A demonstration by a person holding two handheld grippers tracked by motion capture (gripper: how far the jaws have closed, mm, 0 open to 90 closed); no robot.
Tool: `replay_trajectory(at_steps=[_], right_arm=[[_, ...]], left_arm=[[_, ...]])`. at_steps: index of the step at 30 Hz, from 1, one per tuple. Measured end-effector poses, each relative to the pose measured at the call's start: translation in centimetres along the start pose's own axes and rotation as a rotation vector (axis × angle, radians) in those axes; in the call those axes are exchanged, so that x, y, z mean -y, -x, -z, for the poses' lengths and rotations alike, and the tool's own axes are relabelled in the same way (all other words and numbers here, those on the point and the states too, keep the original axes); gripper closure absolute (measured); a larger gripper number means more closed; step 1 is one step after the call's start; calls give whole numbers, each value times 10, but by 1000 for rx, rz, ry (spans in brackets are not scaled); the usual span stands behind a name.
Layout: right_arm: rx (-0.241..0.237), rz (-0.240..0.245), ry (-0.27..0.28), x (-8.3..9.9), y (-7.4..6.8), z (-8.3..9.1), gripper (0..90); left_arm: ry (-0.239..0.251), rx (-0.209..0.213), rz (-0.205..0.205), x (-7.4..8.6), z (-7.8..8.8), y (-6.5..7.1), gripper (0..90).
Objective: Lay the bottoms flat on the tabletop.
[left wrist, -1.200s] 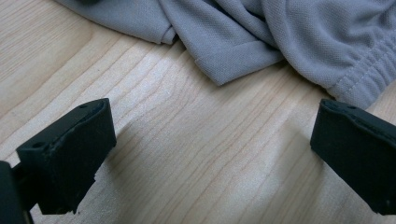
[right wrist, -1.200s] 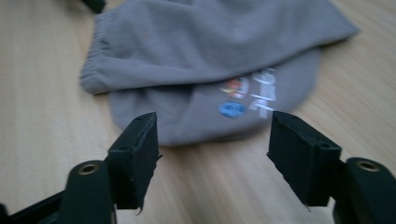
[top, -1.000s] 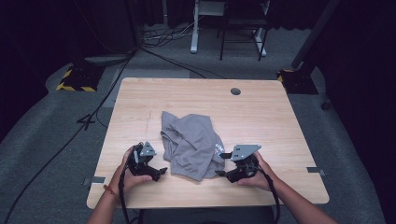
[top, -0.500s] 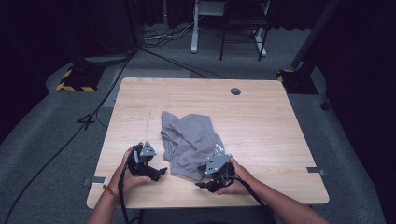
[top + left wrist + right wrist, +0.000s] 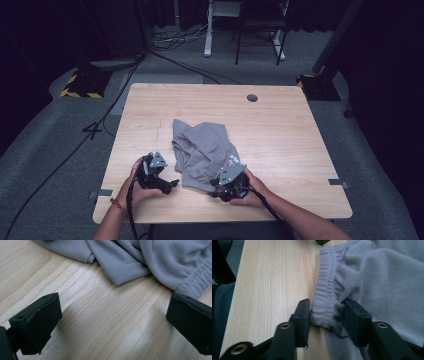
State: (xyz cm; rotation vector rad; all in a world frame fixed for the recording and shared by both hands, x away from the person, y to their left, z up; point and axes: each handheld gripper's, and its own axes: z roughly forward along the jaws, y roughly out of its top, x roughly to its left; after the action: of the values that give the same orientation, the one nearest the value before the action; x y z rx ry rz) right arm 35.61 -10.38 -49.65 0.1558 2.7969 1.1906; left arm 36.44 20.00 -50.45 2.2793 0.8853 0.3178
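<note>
One grey garment [image 5: 205,150], waistband nearest person

My left hand-held gripper [image 5: 159,176] rests low with its jaws wide apart and nothing between them. My right hand-held gripper [image 5: 226,185] sits low too; its jaws have just been closing and now pinch a fold between the pads.

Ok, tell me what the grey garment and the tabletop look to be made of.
Grey garment: soft knit fabric, matte, probably a synthetic mesh; fine pitted weave, gathered stitched elastic waistband. Tabletop: pale wood or wood-look laminate, smooth with a slight sheen; long straight grain lines.
</note>
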Motion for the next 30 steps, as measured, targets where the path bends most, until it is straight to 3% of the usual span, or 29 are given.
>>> replay_trajectory(at_steps=[5,7,12,19,23,25,30], right_arm=[[22,14,-23,-2,0,2,697],[3,-7,-14,-2,1,6,683],[13,-5,-25,-2,1,4,615],[12,25,3,-5,-4,8,707],[7,16,39,-8,-3,17,709],[4,-13,73,-9,1,28,708],[16,-31,75,-4,5,43,712]], left_arm=[[0,-1,0,0,0,0,6],[-1,-1,3,0,0,0,6],[-1,-2,2,0,0,0,7],[-1,-1,3,0,0,0,6],[0,1,6,0,0,0,7],[0,-1,4,0,0,0,7],[1,-3,6,0,0,0,7]])
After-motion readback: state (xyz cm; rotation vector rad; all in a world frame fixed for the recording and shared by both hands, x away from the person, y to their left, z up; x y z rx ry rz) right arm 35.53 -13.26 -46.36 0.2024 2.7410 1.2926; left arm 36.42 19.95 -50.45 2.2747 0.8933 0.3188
